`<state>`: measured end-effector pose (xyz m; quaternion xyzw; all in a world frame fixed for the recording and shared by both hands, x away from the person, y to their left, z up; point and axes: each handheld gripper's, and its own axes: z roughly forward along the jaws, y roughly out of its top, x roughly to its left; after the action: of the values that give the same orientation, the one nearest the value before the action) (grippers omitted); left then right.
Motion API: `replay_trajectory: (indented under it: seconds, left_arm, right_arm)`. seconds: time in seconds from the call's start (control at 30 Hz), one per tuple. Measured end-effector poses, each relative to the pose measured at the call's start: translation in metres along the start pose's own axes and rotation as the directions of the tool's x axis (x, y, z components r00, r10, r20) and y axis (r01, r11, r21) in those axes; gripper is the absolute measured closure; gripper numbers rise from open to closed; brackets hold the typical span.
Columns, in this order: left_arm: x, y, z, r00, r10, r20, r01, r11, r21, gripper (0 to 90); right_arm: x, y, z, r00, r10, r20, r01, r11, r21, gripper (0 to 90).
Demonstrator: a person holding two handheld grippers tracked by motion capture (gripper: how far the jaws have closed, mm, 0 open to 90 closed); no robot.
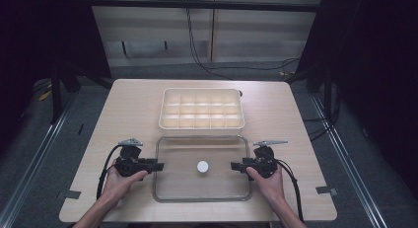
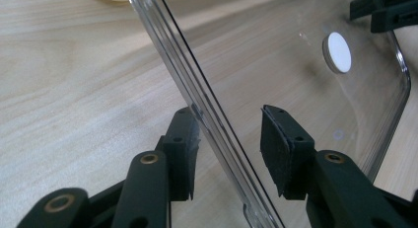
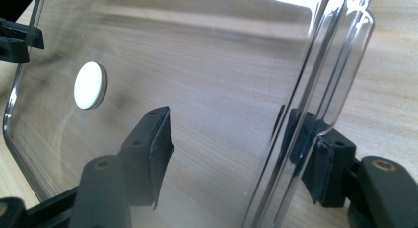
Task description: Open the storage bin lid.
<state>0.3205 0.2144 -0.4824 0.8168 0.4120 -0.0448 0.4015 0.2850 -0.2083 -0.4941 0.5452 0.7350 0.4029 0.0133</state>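
Lying flat on the wooden table: one clear lid, rectangular, rounded corners, with a white round knob at its centre. Just beyond the lid's far edge: one cream compartment tray, divided into a grid of cells. At the lid's left edge: left gripper, jaws spread wide, one pad on either side of the raised rim, neither pressing it. At the lid's right edge: right gripper, jaws likewise well apart and straddling the rim, nothing clamped. Each gripper is held in a hand, facing inward toward the knob.
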Motion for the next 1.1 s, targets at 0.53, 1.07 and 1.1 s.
replay_trajectory:
  seconds: [0.53, 1.07, 1.1]
  left_arm:
    - [0.0016, -0.0004, 0.0065, 0.9999, -0.001, -0.012, 0.002, 0.9997, 0.026, 57.3]
    - [0.0042, -0.0032, 0.0061, 0.9979, 0.01, -0.064, -0.008, 0.9991, 0.042, 41.5]
    - [0.0042, -0.003, 0.0052, 0.9982, -0.003, -0.06, 0.005, 0.9994, 0.035, 43.2]
  right_arm:
    - [-0.0001, -0.0019, 0.0017, 0.9983, -0.037, 0.044, 0.037, 0.999, 0.008, 30.4]
    - [0.0, -0.0037, -0.0036, 0.9973, -0.062, 0.041, 0.061, 0.998, 0.024, 28.9]
    - [0.0005, -0.0034, -0.0049, 0.9972, -0.061, 0.044, 0.06, 0.998, 0.021, 28.5]
